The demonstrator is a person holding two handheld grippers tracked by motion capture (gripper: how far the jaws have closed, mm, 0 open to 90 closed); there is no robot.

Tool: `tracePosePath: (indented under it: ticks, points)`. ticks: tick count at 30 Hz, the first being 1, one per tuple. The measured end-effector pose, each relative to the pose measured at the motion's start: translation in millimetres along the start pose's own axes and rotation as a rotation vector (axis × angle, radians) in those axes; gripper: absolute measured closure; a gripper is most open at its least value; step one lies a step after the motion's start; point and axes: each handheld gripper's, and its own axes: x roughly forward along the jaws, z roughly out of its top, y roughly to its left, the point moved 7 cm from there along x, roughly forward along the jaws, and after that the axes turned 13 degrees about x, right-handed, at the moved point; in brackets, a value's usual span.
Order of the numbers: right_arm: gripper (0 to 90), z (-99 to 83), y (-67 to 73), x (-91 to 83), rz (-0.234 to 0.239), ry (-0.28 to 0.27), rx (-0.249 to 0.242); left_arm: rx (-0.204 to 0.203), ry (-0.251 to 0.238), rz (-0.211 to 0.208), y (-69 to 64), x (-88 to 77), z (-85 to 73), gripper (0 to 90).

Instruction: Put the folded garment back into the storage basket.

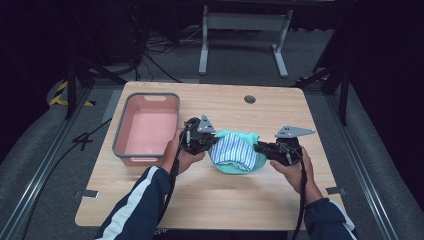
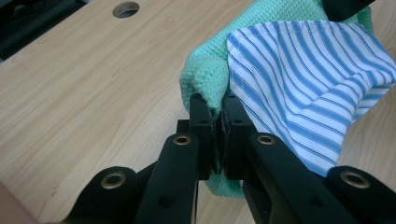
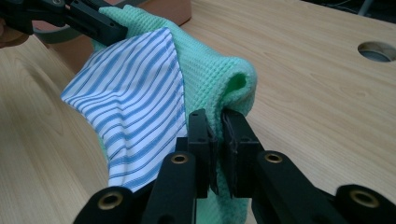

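Note:
A mint-green knitted cloth (image 1: 248, 137) with a blue-and-white striped cloth (image 1: 232, 152) lying on it hangs between my two grippers above the middle of the table. My left gripper (image 1: 212, 141) grips its left end; in the left gripper view the jaws (image 2: 218, 119) are shut on a fold of the green cloth (image 2: 205, 77), with the striped cloth (image 2: 303, 70) draping to the right. My right gripper (image 1: 259, 148) holds the right end; in the right gripper view its jaws (image 3: 216, 126) pinch the green cloth (image 3: 219, 79) beside the striped cloth (image 3: 135, 88).
A grey bin with a pink inside (image 1: 147, 125) stands on the left of the wooden table (image 1: 215, 200). A round cable hole (image 1: 249, 99) sits near the far edge. A white desk frame (image 1: 244, 30) and cables lie on the floor beyond.

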Motion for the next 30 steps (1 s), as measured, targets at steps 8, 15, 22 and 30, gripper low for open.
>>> tracePosePath:
  ticks: [8,15,22,30]
  points:
    - [82.7,21.6,18.4,7.2,0.014,-0.013,-0.025,-0.013,-0.015,0.037,10.9,-23.4,-4.4,85.5]
    - [82.7,39.1,39.8,18.5,0.041,-0.015,-0.053,-0.042,-0.033,0.095,25.6,-49.0,-12.2,85.4]
    - [82.7,57.8,56.2,29.6,0.053,-0.017,-0.078,-0.068,-0.044,0.132,37.5,-67.9,-21.6,85.4]
    - [82.7,81.4,81.7,44.2,0.078,-0.033,-0.110,-0.088,-0.049,0.189,53.6,-101.3,-33.3,85.4]
